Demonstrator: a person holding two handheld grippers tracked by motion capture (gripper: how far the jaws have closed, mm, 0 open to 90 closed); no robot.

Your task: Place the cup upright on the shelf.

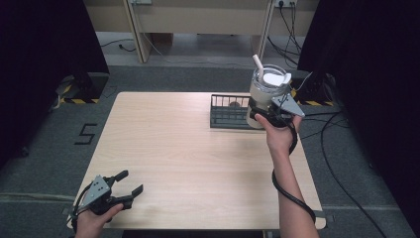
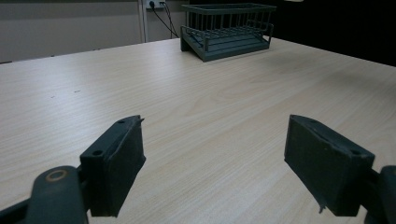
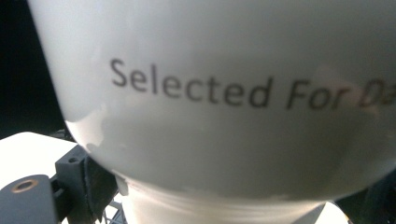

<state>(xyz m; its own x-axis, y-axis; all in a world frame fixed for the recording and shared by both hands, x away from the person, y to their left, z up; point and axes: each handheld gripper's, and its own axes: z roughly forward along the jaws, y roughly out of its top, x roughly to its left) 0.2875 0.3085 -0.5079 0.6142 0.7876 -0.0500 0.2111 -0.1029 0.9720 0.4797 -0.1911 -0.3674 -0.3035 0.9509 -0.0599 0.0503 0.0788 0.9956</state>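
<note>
Gripping the white lidded cup (image 1: 267, 91) upright, the right gripper (image 1: 271, 113) is holding it just above the dark wire rack (image 1: 229, 113) (at the surface's far edge), while the left gripper (image 1: 130, 193) is idling, jaws apart, well away.

The table (image 1: 198, 163) is one, and on it stands one dark wire rack (image 1: 229, 112) at the far edge. There are two grippers: the left gripper (image 1: 130, 183), one, with two black jaws set wide apart, and the right gripper (image 1: 270, 113), one, clamped on a single white lidded cup (image 1: 268, 87) with one straw (image 1: 258, 63). The cup bears one line of dark print, seen in the right gripper view.
</note>
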